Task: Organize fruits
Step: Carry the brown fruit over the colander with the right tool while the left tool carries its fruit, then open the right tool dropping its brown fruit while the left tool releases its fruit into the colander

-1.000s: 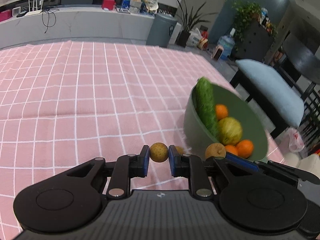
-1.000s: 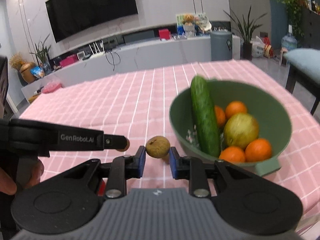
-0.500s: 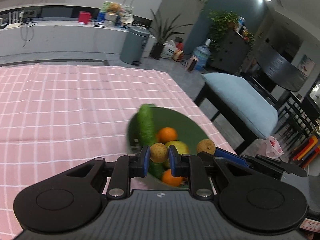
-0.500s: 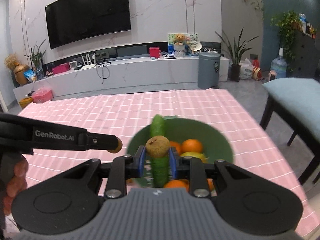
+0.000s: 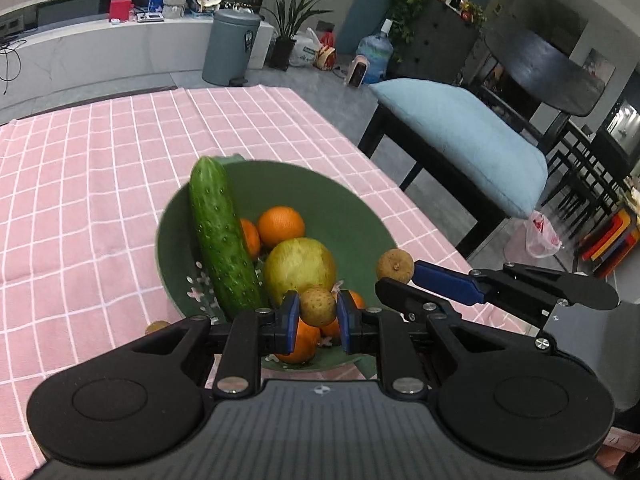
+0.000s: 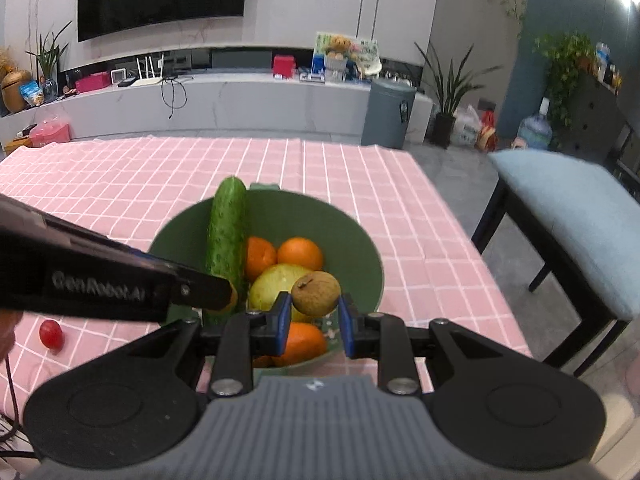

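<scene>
My left gripper (image 5: pixel 318 317) is shut on a small brown longan (image 5: pixel 318 305) above the near side of the green bowl (image 5: pixel 344 192). In the bowl lie a cucumber (image 5: pixel 220 240), oranges (image 5: pixel 280 226) and a yellow-green fruit (image 5: pixel 300 266). My right gripper (image 6: pixel 315 313) is shut on a second longan (image 6: pixel 316 293), also over the bowl (image 6: pixel 320 205). From the left wrist, the right gripper (image 5: pixel 396 278) and its longan (image 5: pixel 395 266) hang at the bowl's right rim. The left gripper (image 6: pixel 226 294) reaches in from the left beside the cucumber (image 6: pixel 226 240).
A small red fruit (image 6: pixel 51 334) lies on the pink checked tablecloth (image 6: pixel 120 184) left of the bowl. Another small brown fruit (image 5: pixel 157 326) rests by the bowl's near-left side. A chair with a blue cushion (image 5: pixel 460 136) stands off the table's right edge.
Both grippers have carried their longans to the right, from beside the bowl to over it. The bowl now sits in the middle of both views. Neither grip has changed.
</scene>
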A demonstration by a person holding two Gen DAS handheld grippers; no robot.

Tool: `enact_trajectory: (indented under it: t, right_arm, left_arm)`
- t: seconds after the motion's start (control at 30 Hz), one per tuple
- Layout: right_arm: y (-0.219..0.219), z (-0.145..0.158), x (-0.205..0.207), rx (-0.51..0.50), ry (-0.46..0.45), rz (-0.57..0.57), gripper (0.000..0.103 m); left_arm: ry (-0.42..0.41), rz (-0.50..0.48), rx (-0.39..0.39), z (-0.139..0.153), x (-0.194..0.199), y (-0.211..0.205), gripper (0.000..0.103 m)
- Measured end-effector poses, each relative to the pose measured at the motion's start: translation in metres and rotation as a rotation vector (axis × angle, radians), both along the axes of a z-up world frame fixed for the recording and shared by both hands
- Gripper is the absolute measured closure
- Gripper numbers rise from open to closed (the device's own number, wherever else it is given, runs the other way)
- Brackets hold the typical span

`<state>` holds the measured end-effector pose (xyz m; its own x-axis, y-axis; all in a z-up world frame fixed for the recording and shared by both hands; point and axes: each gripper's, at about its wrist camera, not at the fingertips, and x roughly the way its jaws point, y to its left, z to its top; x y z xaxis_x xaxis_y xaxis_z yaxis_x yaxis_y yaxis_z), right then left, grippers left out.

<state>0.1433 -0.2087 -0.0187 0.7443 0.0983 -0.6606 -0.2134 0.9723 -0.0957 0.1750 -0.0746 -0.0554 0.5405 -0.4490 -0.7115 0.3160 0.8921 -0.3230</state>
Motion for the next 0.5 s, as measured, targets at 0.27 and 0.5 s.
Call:
enact_trajectory:
  t: [0.27,0.5]
  right_arm:
    - [0.004,-0.012,0.008,0.004,0.076,-0.006,0.082]
    - [0.009,-0.018,0.009,-0.014,0.088,0.023,0.082]
  left_arm:
    - [0.03,-0.005,0.034,-0.011,0.007,-0.003,0.081]
    - [0.061,0.018,0.049,-0.02,0.013,-0.003,0.081]
